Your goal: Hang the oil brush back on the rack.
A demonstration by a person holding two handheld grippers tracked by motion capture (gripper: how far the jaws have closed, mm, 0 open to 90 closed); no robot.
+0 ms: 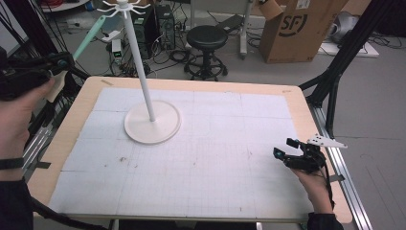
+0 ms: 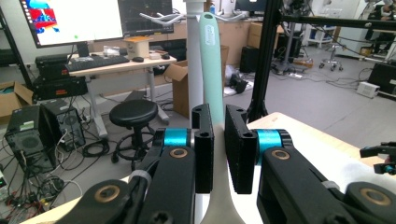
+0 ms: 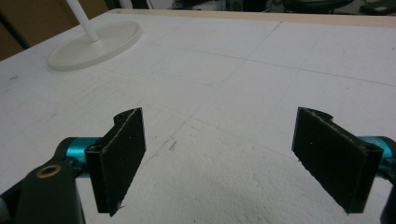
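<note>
A white stand (image 1: pixel 152 122) with a round base and a tall thin pole is parked on the far left part of the tabletop (image 1: pixel 201 158), which is covered with a white gridded mat; little hook arms can be seen at the top of the pole. The left gripper (image 1: pixel 57 61) is held up off the table's far left corner, and in the left gripper view its fingers (image 2: pixel 204 149) are clenched on a long mint-green shoehorn (image 2: pixel 211 70), with the pale handle end running down between them and the green blade pointing up beside the pole. In the high view the shoehorn is seen sticking out toward the stand's top. The right gripper (image 1: pixel 287 148) is kept low over the near right side of the tabletop, and in its own view the fingers (image 3: pixel 119 158) are spread wide apart with nothing between them, just bare mat underneath. A black stool (image 1: pixel 207 40) and a cardboard box (image 1: pixel 299 28) are sat on the floor beyond the table.
</note>
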